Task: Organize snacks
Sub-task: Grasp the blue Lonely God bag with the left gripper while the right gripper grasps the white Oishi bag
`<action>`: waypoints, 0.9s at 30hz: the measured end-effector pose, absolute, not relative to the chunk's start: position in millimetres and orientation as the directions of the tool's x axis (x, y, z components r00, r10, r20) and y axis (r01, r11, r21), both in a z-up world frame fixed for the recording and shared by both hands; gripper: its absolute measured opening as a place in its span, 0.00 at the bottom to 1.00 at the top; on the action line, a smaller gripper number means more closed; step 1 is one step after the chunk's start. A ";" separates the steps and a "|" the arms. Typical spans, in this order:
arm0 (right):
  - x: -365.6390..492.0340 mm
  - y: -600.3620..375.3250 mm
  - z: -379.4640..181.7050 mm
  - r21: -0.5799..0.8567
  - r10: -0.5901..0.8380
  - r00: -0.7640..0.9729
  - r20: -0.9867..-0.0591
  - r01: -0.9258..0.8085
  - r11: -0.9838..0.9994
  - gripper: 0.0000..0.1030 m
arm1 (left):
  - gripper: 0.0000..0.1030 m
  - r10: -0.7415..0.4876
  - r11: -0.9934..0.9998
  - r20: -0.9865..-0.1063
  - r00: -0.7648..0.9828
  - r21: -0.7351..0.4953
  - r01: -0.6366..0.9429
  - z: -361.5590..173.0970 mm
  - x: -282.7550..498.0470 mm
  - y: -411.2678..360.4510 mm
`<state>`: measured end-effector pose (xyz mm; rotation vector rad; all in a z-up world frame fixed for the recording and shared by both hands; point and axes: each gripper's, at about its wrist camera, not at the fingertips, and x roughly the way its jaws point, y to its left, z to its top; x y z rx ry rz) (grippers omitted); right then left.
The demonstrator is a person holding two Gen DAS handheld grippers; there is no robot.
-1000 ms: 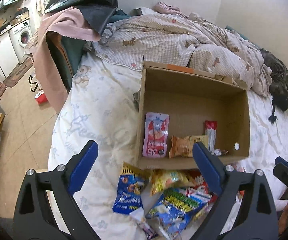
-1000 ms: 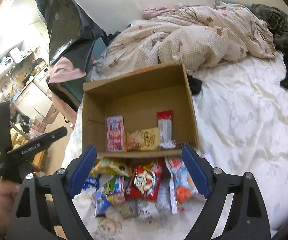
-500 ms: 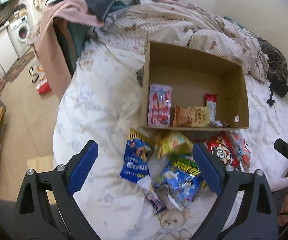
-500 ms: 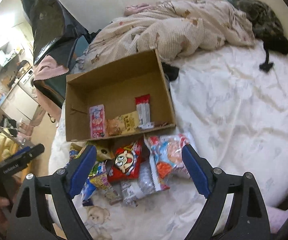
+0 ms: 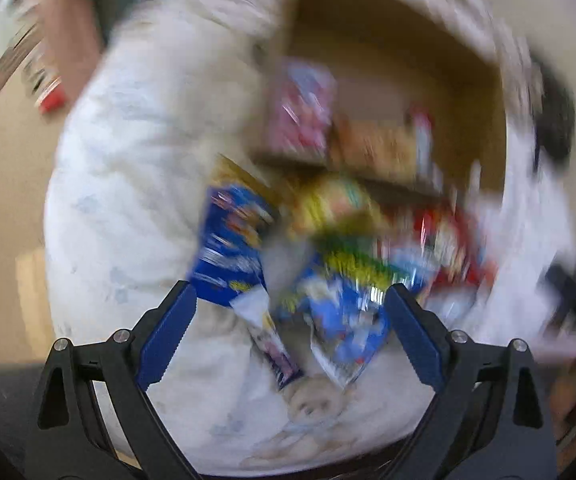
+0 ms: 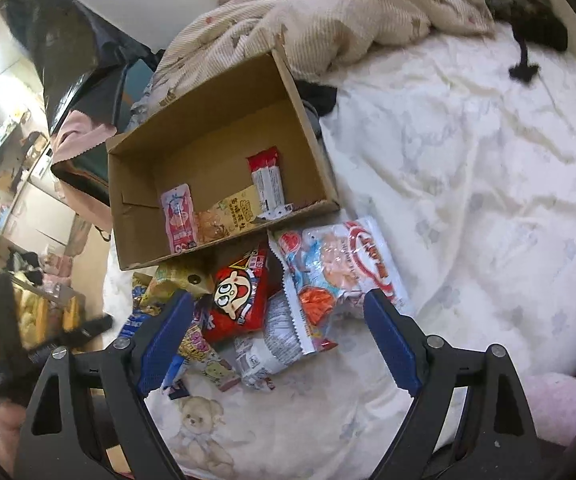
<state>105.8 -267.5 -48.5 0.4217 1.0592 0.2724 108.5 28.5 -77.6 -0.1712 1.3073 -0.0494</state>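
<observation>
A cardboard box (image 6: 224, 120) lies open on the bed, with a pink packet (image 6: 178, 218), a tan packet (image 6: 228, 214) and a red-and-white bar (image 6: 266, 176) inside. In front of it lies a pile of snacks: a red bag (image 6: 240, 296), a large clear-and-red bag (image 6: 340, 264), a silver packet (image 6: 276, 336). My right gripper (image 6: 276, 340) is open and empty above the pile. The left wrist view is blurred; my left gripper (image 5: 290, 340) is open and empty over blue bags (image 5: 232, 252) (image 5: 344, 312). The box (image 5: 392, 80) shows there too.
The bed has a white sheet (image 6: 468, 160) with a teddy bear print (image 6: 198, 420). A crumpled beige quilt (image 6: 348, 12) lies behind the box. Dark clothing (image 6: 536, 28) lies at the far right. The floor and furniture (image 6: 20, 184) are off the bed's left edge.
Both grippers have drawn back from the box and come lower over the snack pile. The left view is now blurred by fast motion. Both stay open and empty.
</observation>
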 end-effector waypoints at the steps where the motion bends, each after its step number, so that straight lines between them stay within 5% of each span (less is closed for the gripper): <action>1: 106.5 -267.3 -49.0 0.465 0.418 0.465 -0.781 -0.014 0.885 0.87 | 0.90 -0.103 0.995 -0.968 0.228 -0.098 0.036 -82.9 109.8 12.4; 4: 107.4 -267.3 -52.0 0.469 0.423 0.455 -0.784 -0.013 0.883 0.87 | 0.90 -0.082 0.980 -0.976 0.204 -0.042 0.192 -88.0 110.6 -14.6; 12: 113.7 -275.7 -59.2 0.505 0.443 0.438 -0.782 0.031 0.862 0.87 | 0.90 -0.061 0.954 -0.992 0.115 -0.024 0.299 -129.8 129.3 -45.9; 21: 119.2 -283.7 -76.8 0.539 0.469 0.383 -0.796 0.093 0.837 0.87 | 0.49 -0.078 0.946 -0.990 0.122 -0.035 0.323 -135.2 123.0 -57.3; 27: 117.4 -291.0 -73.1 0.524 0.439 0.410 -0.799 0.118 0.844 0.87 | 0.45 -0.151 0.936 -0.977 0.153 -0.092 0.340 -104.8 102.9 -55.1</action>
